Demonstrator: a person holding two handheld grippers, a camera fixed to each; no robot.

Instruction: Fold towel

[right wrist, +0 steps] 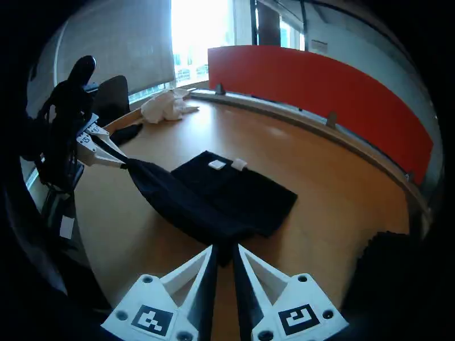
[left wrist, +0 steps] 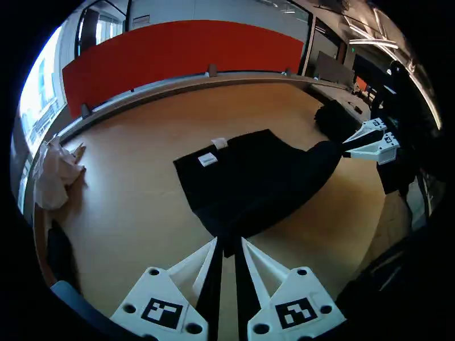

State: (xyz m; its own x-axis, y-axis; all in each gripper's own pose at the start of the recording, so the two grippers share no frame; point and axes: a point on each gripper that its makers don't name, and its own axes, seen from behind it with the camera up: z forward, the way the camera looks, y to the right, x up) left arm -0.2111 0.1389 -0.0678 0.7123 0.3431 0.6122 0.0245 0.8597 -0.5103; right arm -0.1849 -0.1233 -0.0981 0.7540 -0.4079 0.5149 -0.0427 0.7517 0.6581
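Note:
A black towel [left wrist: 250,176] with white labels [left wrist: 207,159] lies partly flat on the wooden table [left wrist: 131,199]. Its near edge is lifted and stretched between the two grippers. In the left gripper view, my left gripper [left wrist: 228,245] is shut on one lifted corner, and the right gripper [left wrist: 347,149] pinches the other corner far right. The right gripper view shows my right gripper [right wrist: 224,250] shut on its corner of the towel [right wrist: 227,196]. From there the raised edge runs to the left gripper [right wrist: 122,163] at the far left.
A crumpled pale cloth [left wrist: 54,170] [right wrist: 165,105] sits by the table's far edge. A red partition [left wrist: 182,54] [right wrist: 318,96] lines the back of the table. A dark bundle [left wrist: 335,119] rests near the right gripper's side. A black chair [right wrist: 114,96] stands beyond the table.

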